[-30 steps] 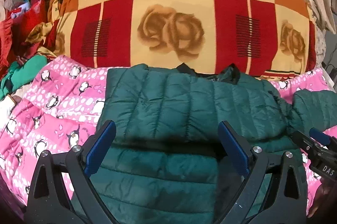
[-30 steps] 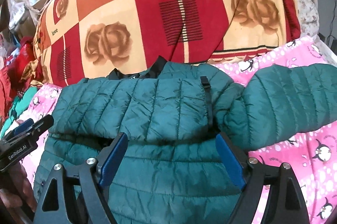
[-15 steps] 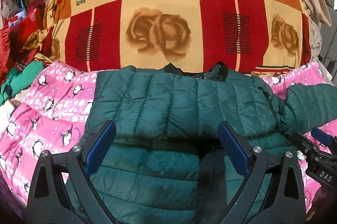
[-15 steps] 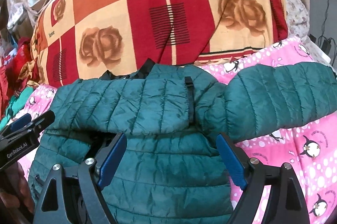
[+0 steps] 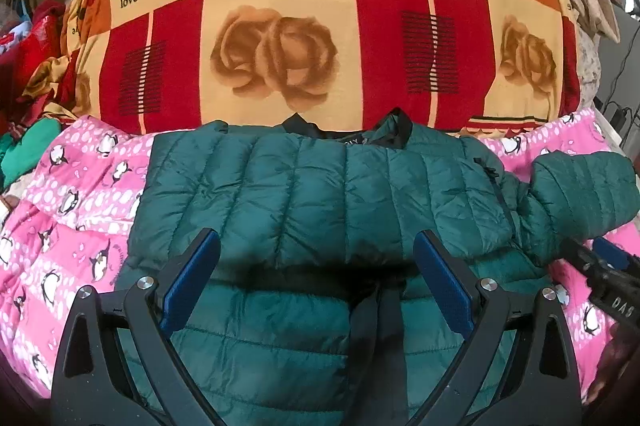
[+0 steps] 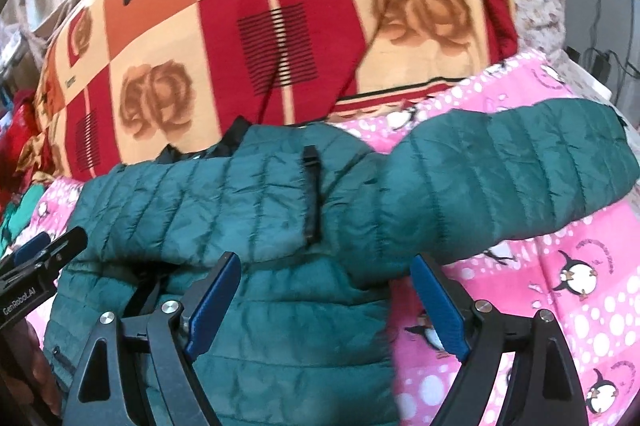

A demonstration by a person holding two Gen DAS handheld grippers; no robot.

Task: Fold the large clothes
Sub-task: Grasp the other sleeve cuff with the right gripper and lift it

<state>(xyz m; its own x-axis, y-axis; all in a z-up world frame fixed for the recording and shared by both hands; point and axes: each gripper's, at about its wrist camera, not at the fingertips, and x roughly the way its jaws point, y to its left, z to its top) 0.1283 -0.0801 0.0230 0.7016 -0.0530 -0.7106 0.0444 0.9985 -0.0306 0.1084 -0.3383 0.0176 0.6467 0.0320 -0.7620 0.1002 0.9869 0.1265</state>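
A dark green quilted jacket [image 5: 320, 185] lies on the pink penguin blanket [image 5: 72, 209], collar toward the far side. Its upper part is folded down over the lower part. One sleeve [image 6: 500, 185] stretches out to the right. My left gripper [image 5: 316, 246] hovers open over the fold line in the jacket's middle, with nothing between its blue pads. My right gripper [image 6: 326, 266] is open too, over the jacket's right edge below the sleeve; its right finger is above the blanket [image 6: 560, 286]. Each gripper shows at the edge of the other's view.
A big bundle of red, orange and cream rose-patterned quilt [image 5: 320, 25] rises right behind the jacket. A heap of red and green clothes [image 5: 32, 45] lies at the far left. Cables [image 5: 616, 105] hang at the far right. A hand [image 6: 32, 366] shows at the lower left.
Both grippers have slid to the right across the jacket, so the jacket has shifted left in both views. Both stay open, and the jacket lies as before.
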